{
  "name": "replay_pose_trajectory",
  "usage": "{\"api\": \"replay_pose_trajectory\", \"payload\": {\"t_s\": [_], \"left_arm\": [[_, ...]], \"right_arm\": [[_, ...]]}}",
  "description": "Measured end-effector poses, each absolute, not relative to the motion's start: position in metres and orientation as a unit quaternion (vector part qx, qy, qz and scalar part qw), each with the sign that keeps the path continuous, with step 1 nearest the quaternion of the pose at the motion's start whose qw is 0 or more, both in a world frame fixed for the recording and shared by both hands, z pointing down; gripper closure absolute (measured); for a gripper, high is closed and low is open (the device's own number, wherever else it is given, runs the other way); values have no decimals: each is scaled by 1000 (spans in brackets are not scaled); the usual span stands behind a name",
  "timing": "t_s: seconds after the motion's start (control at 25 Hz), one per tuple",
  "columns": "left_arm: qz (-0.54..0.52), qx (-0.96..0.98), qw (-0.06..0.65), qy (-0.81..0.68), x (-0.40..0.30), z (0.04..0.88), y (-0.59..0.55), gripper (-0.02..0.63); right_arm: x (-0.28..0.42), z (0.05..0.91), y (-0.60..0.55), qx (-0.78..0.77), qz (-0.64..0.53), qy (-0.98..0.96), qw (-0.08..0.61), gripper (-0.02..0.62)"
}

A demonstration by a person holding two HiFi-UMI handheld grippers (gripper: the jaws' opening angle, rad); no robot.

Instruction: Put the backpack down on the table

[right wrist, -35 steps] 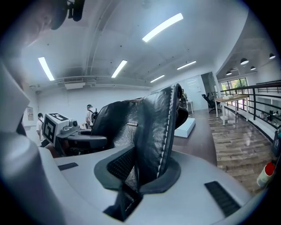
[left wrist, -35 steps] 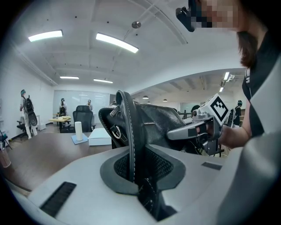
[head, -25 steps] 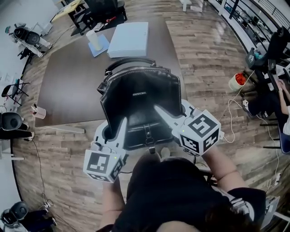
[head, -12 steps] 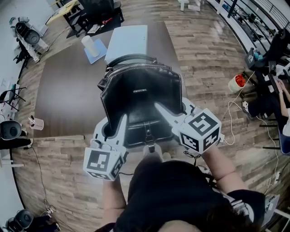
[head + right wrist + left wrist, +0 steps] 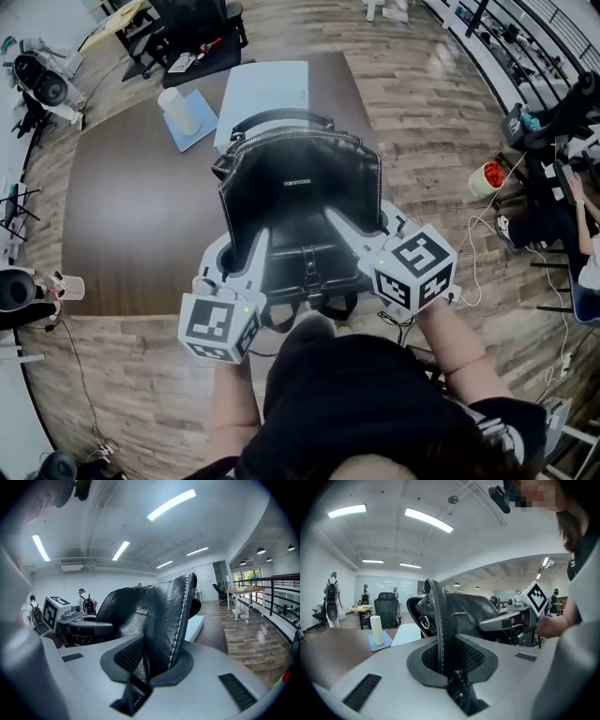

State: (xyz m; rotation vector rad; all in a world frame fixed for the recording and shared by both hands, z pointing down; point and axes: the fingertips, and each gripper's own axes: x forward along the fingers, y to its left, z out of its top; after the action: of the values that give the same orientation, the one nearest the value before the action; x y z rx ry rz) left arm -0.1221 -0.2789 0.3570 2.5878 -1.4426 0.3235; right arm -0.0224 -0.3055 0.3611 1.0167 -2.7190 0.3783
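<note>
on the dark brown table (image 5: 131,216), far end, 12 o'clock from your load: one flat pale box (image 5: 267,84), rectangular, smooth lid. it is the nearest obstacle, and the bag's top handle overlaps it in the head view.
at 11 o'clock: one white paper roll (image 5: 176,108), a cylinder upright on a thin blue mat (image 5: 202,127).
at 8 o'clock, by the table's left edge: one small cup (image 5: 70,288), well apart.
at 9 o'clock: bare matte tabletop, nothing standing on it.
at 3 o'clock, off the table, on the wood-plank floor (image 5: 422,112): one white tub with red contents (image 5: 489,173), beside loose cables.

item, task: backpack (image 5: 300,197), black leather with a soft sheen, white contrast stitching, zip along the arched top, metal buckle low on the front. it is upright between your two tools, over the table's near edge; whether its base touches the top cannot be told.

left gripper (image 5: 445,665): your jaws are pinched tight on the bag's stitched side edge, textured pads against leather.
right gripper (image 5: 150,667): your jaws are clamped on the opposite side panel, a thicker fold filling the gap between the pads.
</note>
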Motion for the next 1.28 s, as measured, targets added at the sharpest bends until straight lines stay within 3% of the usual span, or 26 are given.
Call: {"api": "replay_pose_trajectory", "payload": {"t_s": [0.84, 1.28], "left_arm": [[103, 885, 95, -444, -149, 395, -386, 548], [114, 879, 104, -451, -145, 407, -406, 537]], "right_arm": [[-46, 399, -402, 390, 150, -900, 124, 518], [-35, 420, -423, 377, 199, -897, 120, 474]]}}
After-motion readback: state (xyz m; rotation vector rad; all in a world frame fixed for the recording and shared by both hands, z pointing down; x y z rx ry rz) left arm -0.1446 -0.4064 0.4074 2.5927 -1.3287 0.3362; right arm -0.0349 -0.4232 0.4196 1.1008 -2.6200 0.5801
